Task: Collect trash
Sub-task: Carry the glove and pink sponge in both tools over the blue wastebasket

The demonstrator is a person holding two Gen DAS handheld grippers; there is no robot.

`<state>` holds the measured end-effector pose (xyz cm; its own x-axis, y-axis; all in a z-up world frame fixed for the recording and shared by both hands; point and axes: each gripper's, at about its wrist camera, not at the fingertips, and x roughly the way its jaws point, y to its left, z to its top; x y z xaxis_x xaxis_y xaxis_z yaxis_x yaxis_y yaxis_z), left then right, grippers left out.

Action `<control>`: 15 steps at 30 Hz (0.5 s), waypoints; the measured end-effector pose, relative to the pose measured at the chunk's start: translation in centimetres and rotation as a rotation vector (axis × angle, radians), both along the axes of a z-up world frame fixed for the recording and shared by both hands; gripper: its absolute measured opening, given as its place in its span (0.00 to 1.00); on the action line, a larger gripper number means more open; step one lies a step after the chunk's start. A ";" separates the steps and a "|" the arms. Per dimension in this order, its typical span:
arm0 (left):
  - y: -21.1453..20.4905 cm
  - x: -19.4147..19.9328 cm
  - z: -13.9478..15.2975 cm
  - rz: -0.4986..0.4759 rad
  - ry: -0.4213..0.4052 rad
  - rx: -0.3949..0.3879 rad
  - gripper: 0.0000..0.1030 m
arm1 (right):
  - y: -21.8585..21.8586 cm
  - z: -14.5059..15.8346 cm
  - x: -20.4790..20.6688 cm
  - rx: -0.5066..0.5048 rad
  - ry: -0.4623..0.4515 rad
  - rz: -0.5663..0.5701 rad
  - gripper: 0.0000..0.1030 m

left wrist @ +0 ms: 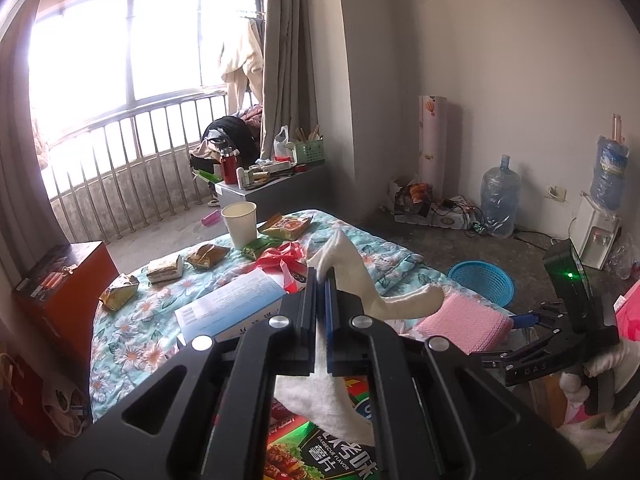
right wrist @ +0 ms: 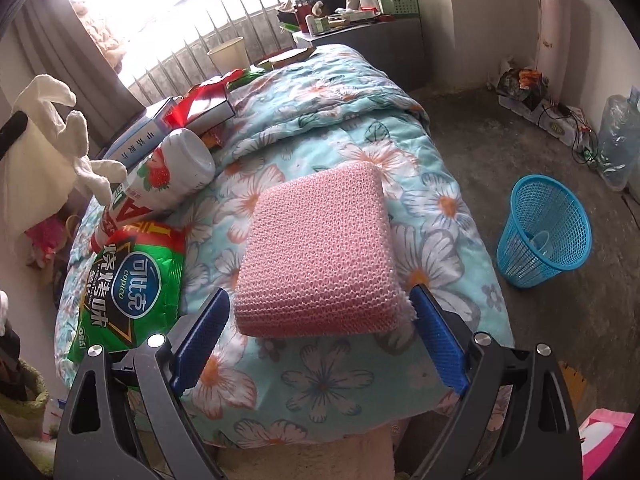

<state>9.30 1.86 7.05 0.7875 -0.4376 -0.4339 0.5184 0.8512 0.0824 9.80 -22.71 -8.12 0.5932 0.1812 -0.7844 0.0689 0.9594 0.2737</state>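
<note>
pink textured pad (right wrist: pixel 320 248) sits right between my right gripper (right wrist: pixel 320 320) jaws, spread wide and not touching it. left gripper (left wrist: pixel 322 280) is clenched on a white cloth (left wrist: pixel 352 276) held above the green chip bag (right wrist: pixel 128 288). blue trash basket (right wrist: pixel 544 232) is on the floor beside the bed (right wrist: pixel 360 92).
</note>
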 end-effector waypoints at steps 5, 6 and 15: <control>-0.3 -0.2 0.0 -0.008 -0.002 0.002 0.02 | 0.8 0.1 0.2 -0.051 -0.012 -0.007 0.86; -0.4 -0.2 0.0 -0.011 -0.003 0.004 0.02 | 0.9 0.1 0.2 -0.060 -0.012 -0.014 0.86; -0.9 -0.1 0.0 -0.021 -0.010 0.023 0.02 | 0.0 0.3 -0.3 -0.009 -0.026 -0.033 0.72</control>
<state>9.20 0.93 7.06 0.7825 -0.4443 -0.4363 0.5354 0.8378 0.1070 9.52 -22.71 -7.85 0.6192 0.1542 -0.7699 0.0932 0.9591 0.2671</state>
